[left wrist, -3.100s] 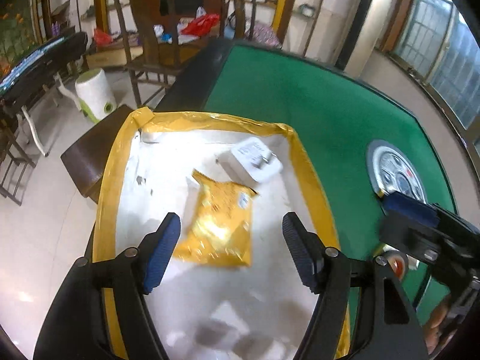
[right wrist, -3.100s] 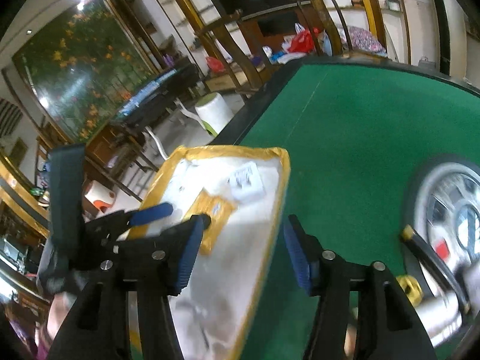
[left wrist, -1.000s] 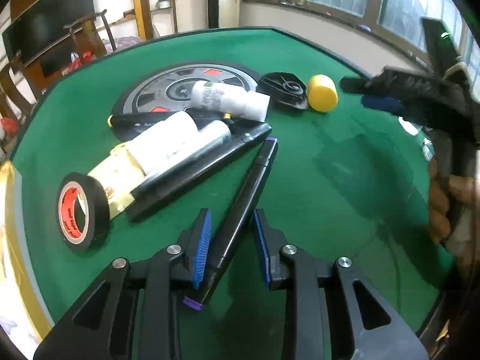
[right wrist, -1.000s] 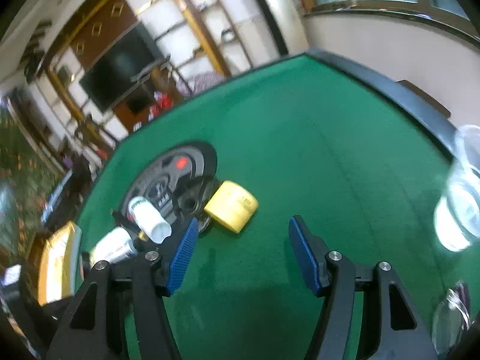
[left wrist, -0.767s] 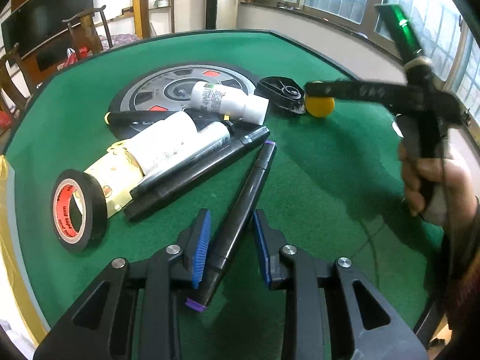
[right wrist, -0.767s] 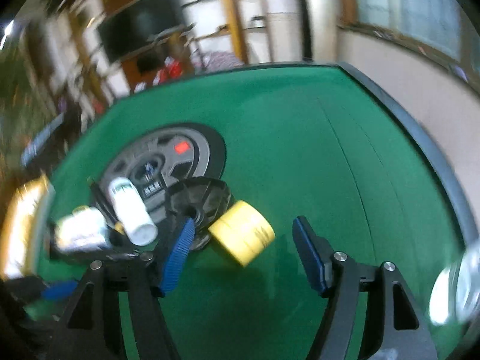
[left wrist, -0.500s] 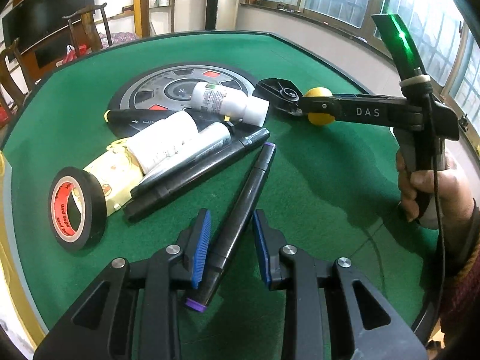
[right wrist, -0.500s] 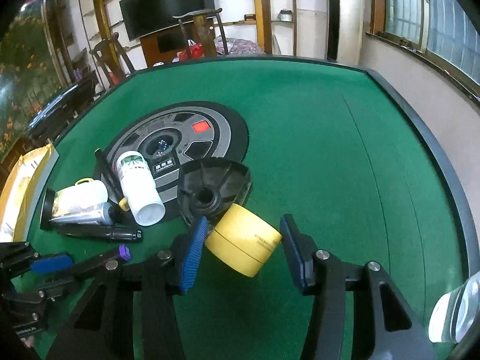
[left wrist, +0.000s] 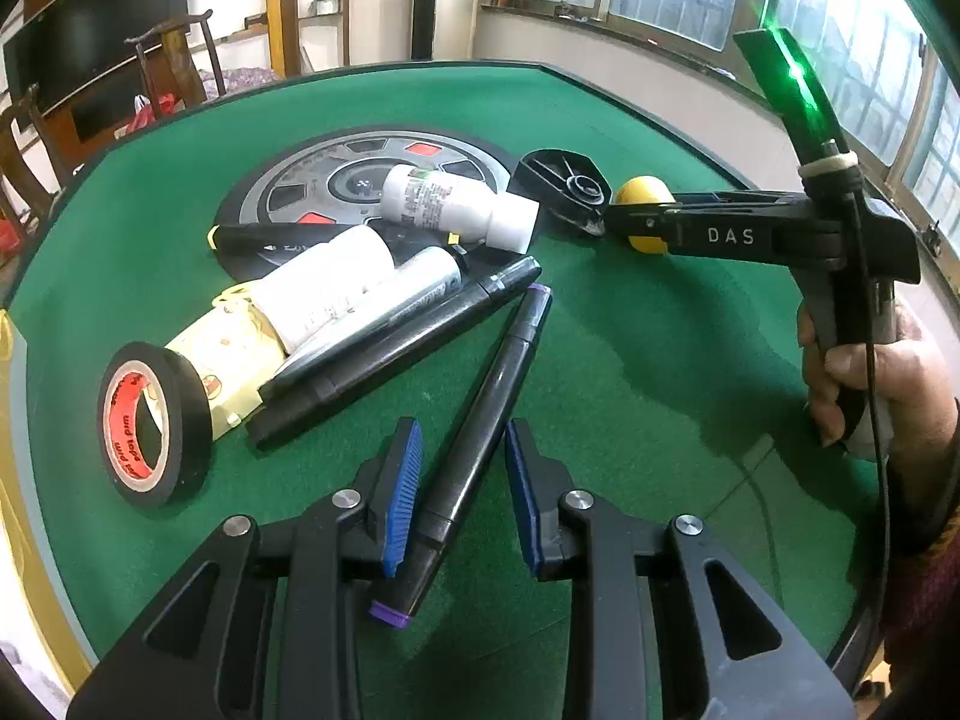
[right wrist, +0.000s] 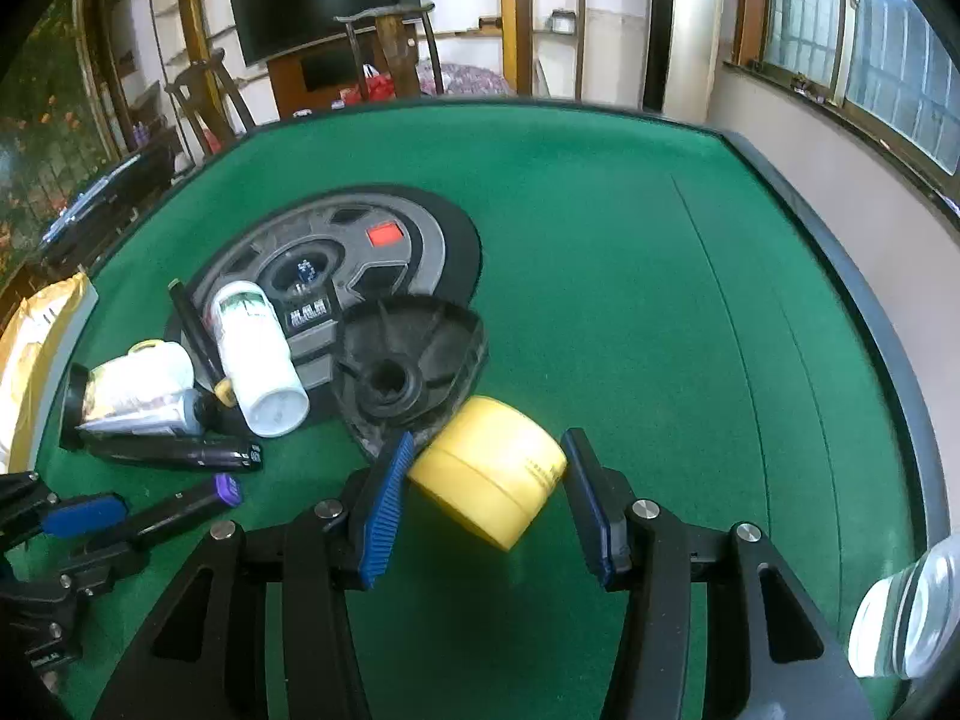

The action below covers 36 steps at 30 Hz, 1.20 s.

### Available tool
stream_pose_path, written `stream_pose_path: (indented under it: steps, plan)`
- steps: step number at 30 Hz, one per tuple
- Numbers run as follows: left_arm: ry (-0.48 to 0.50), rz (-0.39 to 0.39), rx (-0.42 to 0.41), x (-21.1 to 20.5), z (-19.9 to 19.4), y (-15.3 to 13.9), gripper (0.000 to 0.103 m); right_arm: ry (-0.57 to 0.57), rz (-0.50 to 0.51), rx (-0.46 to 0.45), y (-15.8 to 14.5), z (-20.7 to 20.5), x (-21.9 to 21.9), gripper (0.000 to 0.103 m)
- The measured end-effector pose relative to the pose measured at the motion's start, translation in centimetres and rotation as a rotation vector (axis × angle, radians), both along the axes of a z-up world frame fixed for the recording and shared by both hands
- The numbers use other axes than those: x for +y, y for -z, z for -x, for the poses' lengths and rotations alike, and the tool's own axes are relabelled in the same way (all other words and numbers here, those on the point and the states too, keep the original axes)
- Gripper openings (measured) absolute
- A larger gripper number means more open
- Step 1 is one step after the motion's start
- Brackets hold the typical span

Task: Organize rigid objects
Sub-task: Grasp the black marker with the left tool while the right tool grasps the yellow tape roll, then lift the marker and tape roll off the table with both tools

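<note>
We hold a black marker with purple end caps (left wrist: 480,420) in our left gripper (left wrist: 461,489), its length pointing away.
Our right gripper (right wrist: 483,495), just narrowed, now brackets the yellow round tub (right wrist: 489,477); contact unclear.

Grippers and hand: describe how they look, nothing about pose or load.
Both grippers, left and right, are black plastic with ribbed blue pads and silver screws. The right one bears white "DAS" lettering, a green-lit fin on top and a thin black cable. The hand ends in a dark reddish knitted sleeve.
</note>
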<state>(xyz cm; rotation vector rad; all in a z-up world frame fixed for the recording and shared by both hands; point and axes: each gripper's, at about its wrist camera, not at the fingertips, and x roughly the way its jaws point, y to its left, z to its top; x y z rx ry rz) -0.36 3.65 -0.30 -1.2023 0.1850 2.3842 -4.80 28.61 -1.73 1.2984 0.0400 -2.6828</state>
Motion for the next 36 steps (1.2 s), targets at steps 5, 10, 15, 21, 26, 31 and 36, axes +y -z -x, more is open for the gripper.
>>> stream_pose_path:
  steps: [5,10,15,21,26,31,36]
  plan:
    - [-0.006,0.016,0.006,0.2,0.0,0.0,0.026,0.035,0.028,-0.006,0.0,-0.3,0.9,0.045]
    - [-0.013,0.068,0.028,0.9,-0.1,0.1,0.026,0.048,0.049,-0.01,0.0,-0.5,1.3,0.045]
    - [-0.012,0.059,0.024,0.7,0.1,0.2,0.026,0.044,0.038,-0.012,0.0,-0.5,1.0,0.045]
    - [-0.011,0.079,0.031,1.2,0.1,0.3,0.029,0.043,0.043,-0.013,0.0,-0.8,1.0,0.045]
    - [-0.025,0.086,0.032,1.1,0.2,0.3,0.034,0.042,0.028,-0.028,0.2,-0.5,0.6,0.045]
    - [0.031,0.131,0.063,2.8,-0.7,0.1,0.018,0.042,0.048,-0.035,0.4,-0.4,0.9,0.045]
    - [0.049,0.226,0.099,4.9,-0.7,0.0,0.018,0.041,0.039,-0.037,0.5,-0.4,0.8,0.045]
